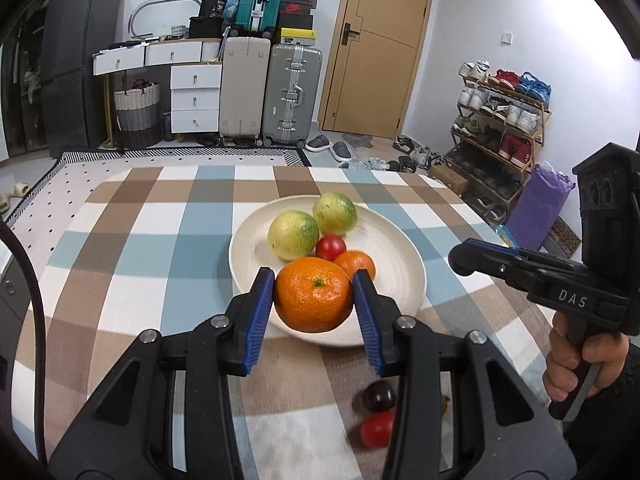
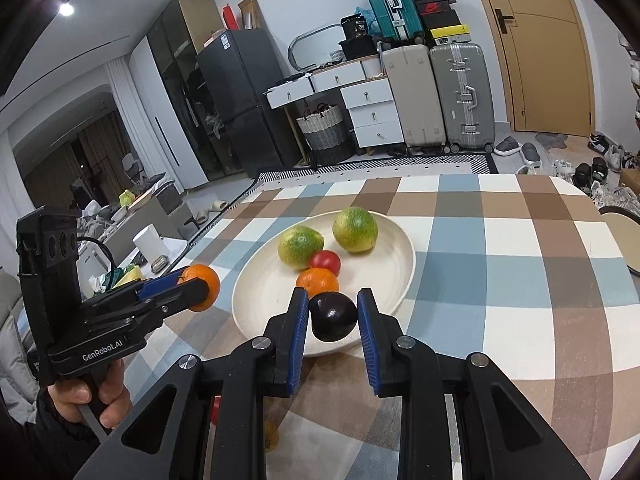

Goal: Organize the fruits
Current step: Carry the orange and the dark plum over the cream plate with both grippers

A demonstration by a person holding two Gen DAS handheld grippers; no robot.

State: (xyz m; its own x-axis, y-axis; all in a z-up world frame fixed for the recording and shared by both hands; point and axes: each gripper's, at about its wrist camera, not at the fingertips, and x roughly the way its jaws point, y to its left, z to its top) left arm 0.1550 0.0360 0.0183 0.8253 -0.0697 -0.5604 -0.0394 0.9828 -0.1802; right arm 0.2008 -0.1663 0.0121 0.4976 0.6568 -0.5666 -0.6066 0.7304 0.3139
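My left gripper (image 1: 314,280) is shut on a large orange (image 1: 314,300), held just above the near rim of a cream plate (image 1: 244,240). On the plate lie two green-yellow citrus fruits (image 1: 294,234), a red tomato (image 1: 331,248) and a small orange (image 1: 356,264). My right gripper (image 2: 333,298) is shut on a dark plum (image 2: 334,316) over the plate's (image 2: 256,280) near edge. In the right wrist view the left gripper (image 2: 192,282) with its orange (image 2: 206,286) hangs left of the plate. The right gripper (image 1: 460,258) shows at the right of the left wrist view, its plum hidden.
The table wears a checked cloth (image 1: 132,240). Another dark fruit (image 1: 378,396) and a red tomato (image 1: 376,428) lie on it under my left gripper. A second plate's edge (image 2: 624,240) shows at the table's right. Suitcases and a shoe rack stand beyond the far edge.
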